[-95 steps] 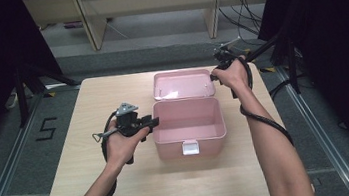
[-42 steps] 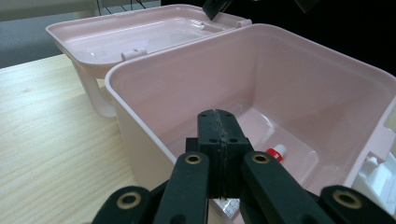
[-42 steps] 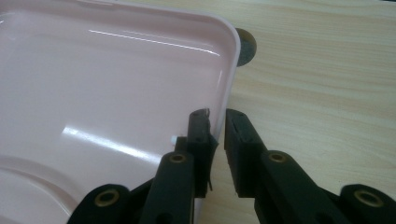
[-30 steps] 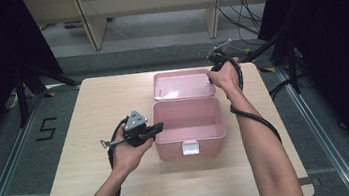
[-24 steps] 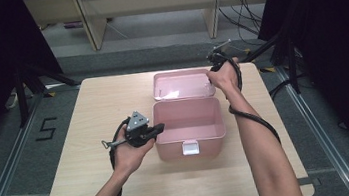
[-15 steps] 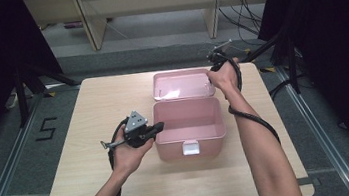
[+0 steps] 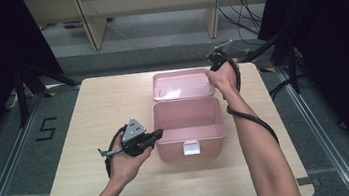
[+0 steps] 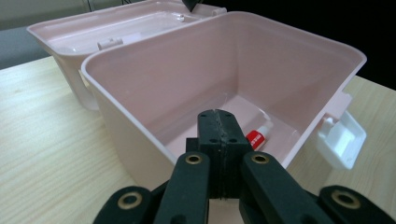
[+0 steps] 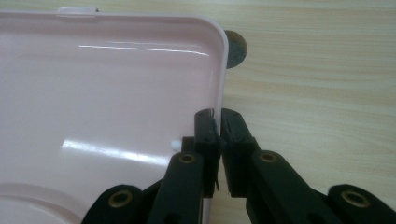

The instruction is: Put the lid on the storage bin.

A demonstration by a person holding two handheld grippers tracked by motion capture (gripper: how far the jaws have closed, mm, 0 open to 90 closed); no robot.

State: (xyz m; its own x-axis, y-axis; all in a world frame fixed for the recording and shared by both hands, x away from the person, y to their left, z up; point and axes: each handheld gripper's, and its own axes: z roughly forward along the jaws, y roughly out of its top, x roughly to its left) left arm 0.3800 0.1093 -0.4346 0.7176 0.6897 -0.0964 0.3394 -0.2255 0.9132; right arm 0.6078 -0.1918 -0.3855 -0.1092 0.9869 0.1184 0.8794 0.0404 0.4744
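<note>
Right gripper (image 9: 217, 116), lower centre of its own view: jaws just closing, clamped on the side rim of the flat pink plastic lid (image 9: 102, 102). Left gripper (image 8: 219, 123) pressed fully together, empty, over the near wall of the open pink plastic box (image 8: 280, 65) on the wooden desk (image 7: 88, 108).

Left tool (image 7: 154, 134) jaws pressed together, empty; right tool (image 9: 217, 122) jaws have just been closing.

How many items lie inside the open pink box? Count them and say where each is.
1. A small white tube with a red label lies on the floor of the pink box, beyond the shut left gripper; those jaws may hide more.
</note>
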